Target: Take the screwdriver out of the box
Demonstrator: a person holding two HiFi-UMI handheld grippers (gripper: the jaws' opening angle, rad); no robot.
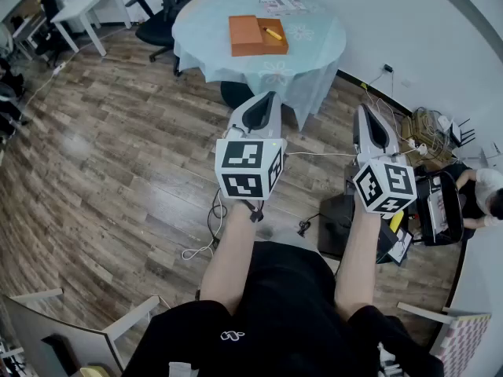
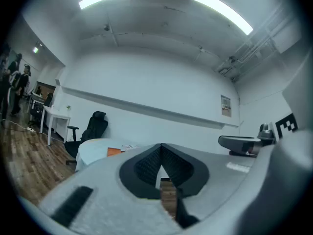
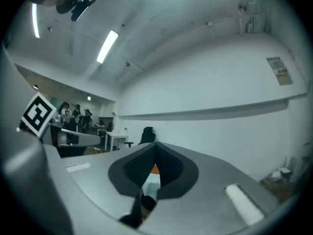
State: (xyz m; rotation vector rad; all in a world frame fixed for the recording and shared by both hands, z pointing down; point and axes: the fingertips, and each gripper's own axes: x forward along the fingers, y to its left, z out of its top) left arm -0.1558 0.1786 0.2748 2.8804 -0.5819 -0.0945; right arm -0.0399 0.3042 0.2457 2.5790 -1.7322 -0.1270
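An orange box (image 1: 251,36) lies open on a round table with a pale blue cloth (image 1: 314,45) at the far side of the room. In the box's right half lies a yellow-handled screwdriver (image 1: 273,34). My left gripper (image 1: 266,100) and right gripper (image 1: 368,115) are held level side by side over the wooden floor, well short of the table. Both are shut with nothing between the jaws. In the left gripper view the table (image 2: 95,148) and box (image 2: 113,152) show beyond the shut jaws (image 2: 161,147). In the right gripper view a sliver of orange box (image 3: 155,169) shows below the jaw tips (image 3: 155,145).
A black office chair (image 1: 157,22) stands left of the table, and a white desk (image 1: 90,6) stands at the far left. Cables (image 1: 212,234) trail on the floor near my feet. A black case (image 1: 440,206) and a crouching person (image 1: 483,191) are at the right wall.
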